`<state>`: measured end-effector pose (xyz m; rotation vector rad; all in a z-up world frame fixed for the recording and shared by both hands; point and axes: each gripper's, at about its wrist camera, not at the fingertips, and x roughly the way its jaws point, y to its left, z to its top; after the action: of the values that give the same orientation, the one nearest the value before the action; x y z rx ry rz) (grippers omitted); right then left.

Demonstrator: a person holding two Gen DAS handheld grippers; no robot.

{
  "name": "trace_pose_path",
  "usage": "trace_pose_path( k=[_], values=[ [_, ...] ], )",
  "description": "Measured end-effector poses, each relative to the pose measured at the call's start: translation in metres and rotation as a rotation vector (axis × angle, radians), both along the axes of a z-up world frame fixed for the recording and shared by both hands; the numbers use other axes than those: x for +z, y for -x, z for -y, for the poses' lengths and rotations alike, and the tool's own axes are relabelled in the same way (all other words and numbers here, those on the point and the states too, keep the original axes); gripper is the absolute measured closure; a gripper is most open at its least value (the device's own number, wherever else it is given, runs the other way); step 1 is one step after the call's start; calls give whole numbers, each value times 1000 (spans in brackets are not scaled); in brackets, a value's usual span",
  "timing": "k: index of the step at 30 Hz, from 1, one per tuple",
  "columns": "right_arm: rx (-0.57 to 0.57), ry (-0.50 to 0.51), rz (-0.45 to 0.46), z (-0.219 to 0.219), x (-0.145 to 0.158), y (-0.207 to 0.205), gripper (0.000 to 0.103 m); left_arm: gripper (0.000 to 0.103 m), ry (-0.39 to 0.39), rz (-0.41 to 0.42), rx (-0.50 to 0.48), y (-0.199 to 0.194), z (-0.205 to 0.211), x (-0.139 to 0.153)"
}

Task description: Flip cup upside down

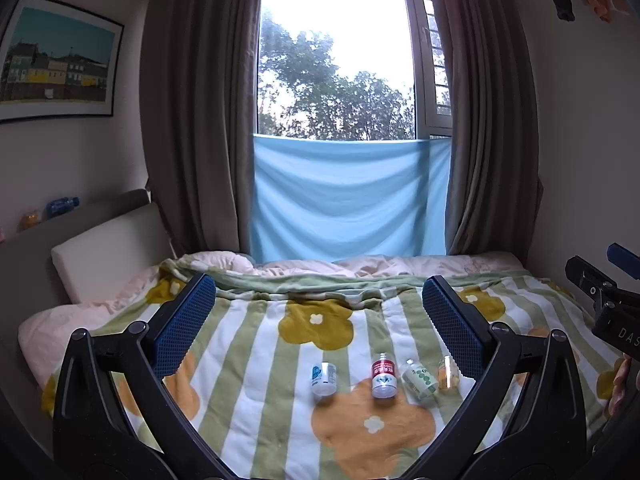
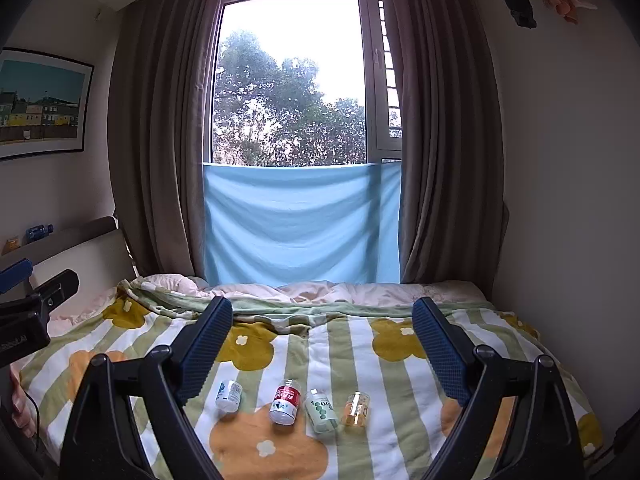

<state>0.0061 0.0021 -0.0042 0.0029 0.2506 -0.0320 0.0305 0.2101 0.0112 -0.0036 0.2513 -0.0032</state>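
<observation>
Several small cups or bottles stand in a row on the striped flowered blanket: a white one with a blue label, a red-labelled one, a green-dotted one and a clear yellowish cup. My left gripper is open and empty, held above and before the row. My right gripper is open and empty, also short of the row. The right gripper's body shows at the left view's right edge.
The bed runs to a window with brown curtains and a blue cloth. A headboard with a cushion is at the left, a wall at the right. A shelf at the left holds a blue bottle.
</observation>
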Motion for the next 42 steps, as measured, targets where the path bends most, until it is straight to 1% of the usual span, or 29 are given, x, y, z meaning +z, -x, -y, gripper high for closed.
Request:
trace_pose_path(
  k=[5,12,16,26,37,42],
  values=[
    [0,0,8,0,0,1,13,0,1,-7,-19,-1,1,0],
    [-14,8,14,1,0,-1,13,0,-17,4,-23,0,4,2],
    [-17,10,12,1,0,-2,13,0,-23,-6,-30,-2,6,2],
    [-18,9,12,-2,1,-2,13,0,-3,0,-44,0,4,3],
    [-19,7,11,-2,-1,-1,13,0,1,-5,-46,-4,2,2],
    [-7,5,-5,-3,-2,-5,13,0,18,-37,-61,-12,0,-2]
  ],
)
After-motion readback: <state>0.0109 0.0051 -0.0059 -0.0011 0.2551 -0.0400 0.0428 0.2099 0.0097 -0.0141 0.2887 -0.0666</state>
